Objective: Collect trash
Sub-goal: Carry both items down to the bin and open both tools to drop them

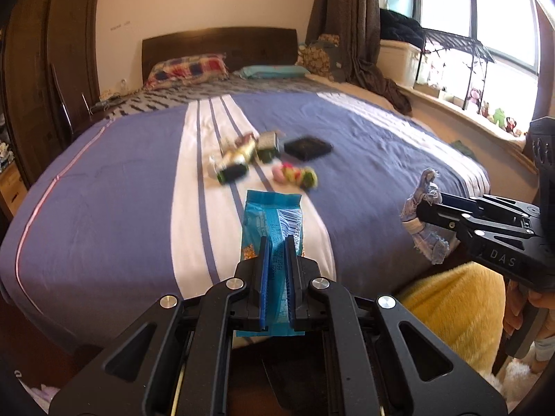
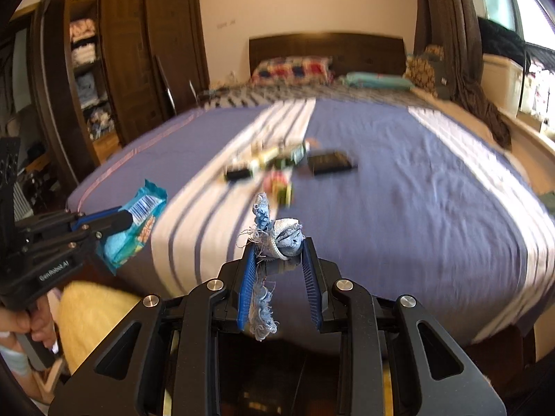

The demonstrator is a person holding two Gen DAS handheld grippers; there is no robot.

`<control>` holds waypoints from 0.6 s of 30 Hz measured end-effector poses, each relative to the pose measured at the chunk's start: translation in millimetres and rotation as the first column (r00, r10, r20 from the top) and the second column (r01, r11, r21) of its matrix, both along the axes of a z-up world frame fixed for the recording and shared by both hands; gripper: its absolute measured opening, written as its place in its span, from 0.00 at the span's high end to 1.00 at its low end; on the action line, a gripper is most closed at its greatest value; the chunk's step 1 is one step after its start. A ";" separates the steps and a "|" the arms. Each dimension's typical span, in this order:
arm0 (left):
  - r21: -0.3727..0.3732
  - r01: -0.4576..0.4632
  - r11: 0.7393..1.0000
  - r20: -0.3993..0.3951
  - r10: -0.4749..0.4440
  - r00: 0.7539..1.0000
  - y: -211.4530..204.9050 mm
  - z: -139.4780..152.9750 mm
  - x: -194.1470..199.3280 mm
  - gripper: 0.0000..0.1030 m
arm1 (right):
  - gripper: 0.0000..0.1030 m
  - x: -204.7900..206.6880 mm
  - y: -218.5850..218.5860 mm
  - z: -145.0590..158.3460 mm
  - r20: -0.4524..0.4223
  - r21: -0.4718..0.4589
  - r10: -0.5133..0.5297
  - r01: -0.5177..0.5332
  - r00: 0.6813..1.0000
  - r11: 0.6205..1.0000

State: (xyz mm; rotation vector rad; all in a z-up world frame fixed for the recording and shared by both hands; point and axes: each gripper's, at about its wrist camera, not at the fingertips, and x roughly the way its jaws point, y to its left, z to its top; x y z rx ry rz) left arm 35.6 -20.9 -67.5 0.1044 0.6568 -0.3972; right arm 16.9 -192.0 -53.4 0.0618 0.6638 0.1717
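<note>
My left gripper (image 1: 276,242) is shut on a blue snack wrapper (image 1: 272,220) with a barcode, held above the foot of the bed; the same wrapper (image 2: 137,222) shows at the left of the right wrist view. My right gripper (image 2: 279,246) is shut on a frayed scrap of blue denim cloth (image 2: 274,234), which also appears at the right of the left wrist view as the denim scrap (image 1: 421,215). Several more wrappers (image 1: 242,157) and a black flat box (image 1: 307,147) lie blurred in the middle of the purple striped bedspread (image 1: 104,201).
A wooden headboard (image 1: 218,45) and pillows (image 1: 187,69) are at the far end of the bed. A dark wardrobe (image 2: 114,66) stands left, a window sill with small toys (image 1: 492,114) right. A yellow fluffy item (image 1: 458,305) sits near the foot of the bed, below the grippers.
</note>
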 end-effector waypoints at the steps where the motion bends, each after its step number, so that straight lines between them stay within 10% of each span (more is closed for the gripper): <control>1: 0.006 0.002 1.000 -0.021 -0.001 1.000 0.3 -8.6 -3.4 0.93 | 0.73 -5.1 1.1 -14.0 -0.032 0.000 0.002 -0.002 0.999 1.000; 8: 0.021 0.023 1.000 -0.229 -0.018 0.973 -5.8 -88.4 -5.1 0.93 | 0.73 -6.1 8.2 -86.8 -0.218 0.032 0.021 -0.014 0.976 0.999; 18: 0.044 0.065 0.997 -0.483 -0.035 0.875 -16.7 -184.7 9.4 0.93 | 0.73 0.1 27.6 -160.0 -0.408 0.079 0.068 -0.039 0.910 0.996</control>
